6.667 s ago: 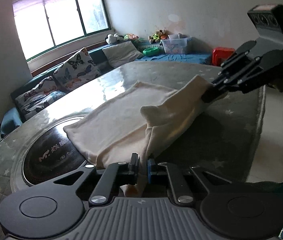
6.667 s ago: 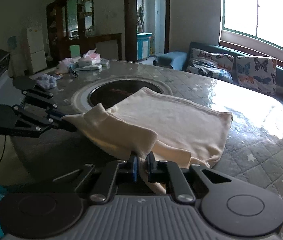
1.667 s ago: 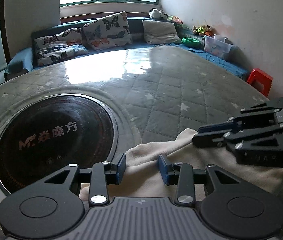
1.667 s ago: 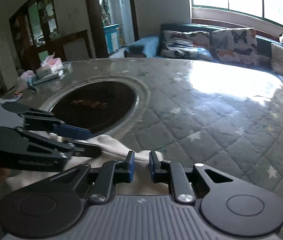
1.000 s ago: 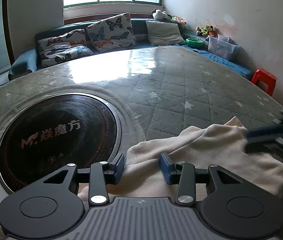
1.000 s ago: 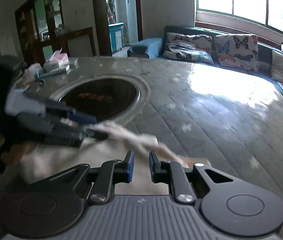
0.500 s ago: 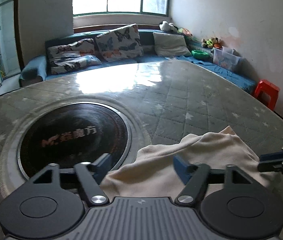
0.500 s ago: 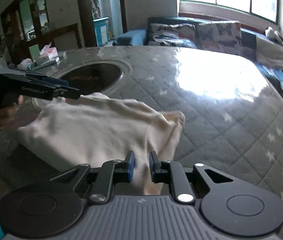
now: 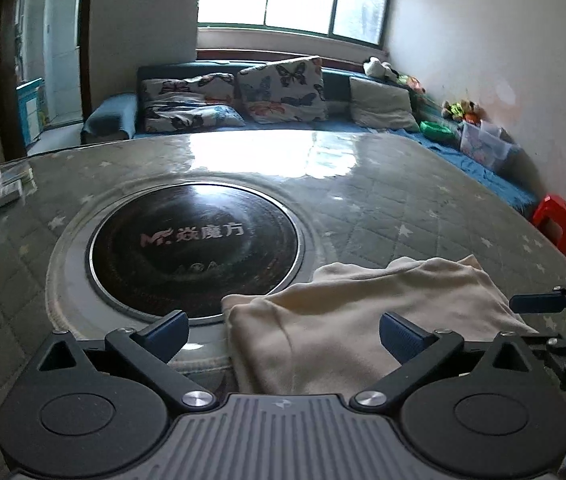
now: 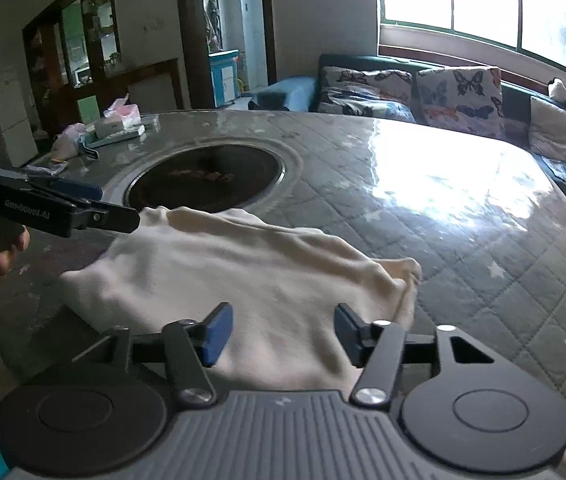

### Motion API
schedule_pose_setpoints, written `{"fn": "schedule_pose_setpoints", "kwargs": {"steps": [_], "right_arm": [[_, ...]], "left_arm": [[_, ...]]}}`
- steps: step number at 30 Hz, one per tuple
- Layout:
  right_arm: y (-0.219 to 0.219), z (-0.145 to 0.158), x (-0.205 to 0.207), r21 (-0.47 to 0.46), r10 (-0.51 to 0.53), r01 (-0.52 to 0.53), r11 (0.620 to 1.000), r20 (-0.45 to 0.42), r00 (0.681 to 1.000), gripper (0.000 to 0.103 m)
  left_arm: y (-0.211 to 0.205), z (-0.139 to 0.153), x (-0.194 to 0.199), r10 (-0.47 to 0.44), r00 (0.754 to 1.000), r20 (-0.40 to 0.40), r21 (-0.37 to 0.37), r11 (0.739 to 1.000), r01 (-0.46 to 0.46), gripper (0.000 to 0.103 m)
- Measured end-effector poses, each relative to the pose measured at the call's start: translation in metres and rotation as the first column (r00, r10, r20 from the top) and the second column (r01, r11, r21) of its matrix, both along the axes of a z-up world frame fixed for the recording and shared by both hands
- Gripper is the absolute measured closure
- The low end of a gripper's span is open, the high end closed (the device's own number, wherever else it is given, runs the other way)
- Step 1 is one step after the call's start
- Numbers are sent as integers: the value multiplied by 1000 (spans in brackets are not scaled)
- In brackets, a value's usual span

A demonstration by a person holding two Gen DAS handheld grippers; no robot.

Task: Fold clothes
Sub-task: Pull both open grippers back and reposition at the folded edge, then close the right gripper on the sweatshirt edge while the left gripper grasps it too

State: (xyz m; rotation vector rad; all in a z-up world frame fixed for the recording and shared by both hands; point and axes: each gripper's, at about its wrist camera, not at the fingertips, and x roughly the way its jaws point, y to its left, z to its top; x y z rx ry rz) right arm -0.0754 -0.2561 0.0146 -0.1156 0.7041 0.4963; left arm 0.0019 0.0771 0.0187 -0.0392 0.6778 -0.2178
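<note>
The left gripper [image 9: 283, 330] stands wide open, gripping nothing; the cream garment [image 9: 363, 320] lies folded just ahead of it and to its right. The right gripper [image 10: 283, 330], also spread and empty, hangs over the garment's near edge on the worktop [image 10: 463, 220], its long side running between the two.

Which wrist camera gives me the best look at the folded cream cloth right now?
The right wrist view: the cream cloth shows nearly whole on the quilted table, edges and far corner included. The left wrist view shows it too, but its near part is hidden behind the gripper body.
</note>
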Motion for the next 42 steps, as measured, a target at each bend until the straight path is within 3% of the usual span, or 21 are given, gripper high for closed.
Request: {"fn": "schedule_pose_setpoints", "kwargs": {"steps": [8,16,24,32,39,42], "right_arm": [[35,7,-6,-23,105,-105,994,32,994,36],[91,-2,1,-85,224,-220,972,51,973,36],[117,-9,-4,-95,305,-300,949,47,951,34],[135,-7,-14,-117,378,-370,922,63,924,35],[151,-14,-25,-192,459,-440,877,67,886,41],[157,-17,-30,-223,493,-469,855,67,867,42]], "left_arm": [[25,4,-20,116,992,39,20,993,-117,0],[57,4,-26,204,979,-13,-22,979,-204,0],[60,2,-29,198,980,-18,-14,980,-199,0],[56,-5,-17,212,974,-78,-31,976,-215,0],[52,-6,-10,231,967,-111,-20,972,-234,0],[55,-6,-5,250,958,-141,-57,964,-260,0]]}}
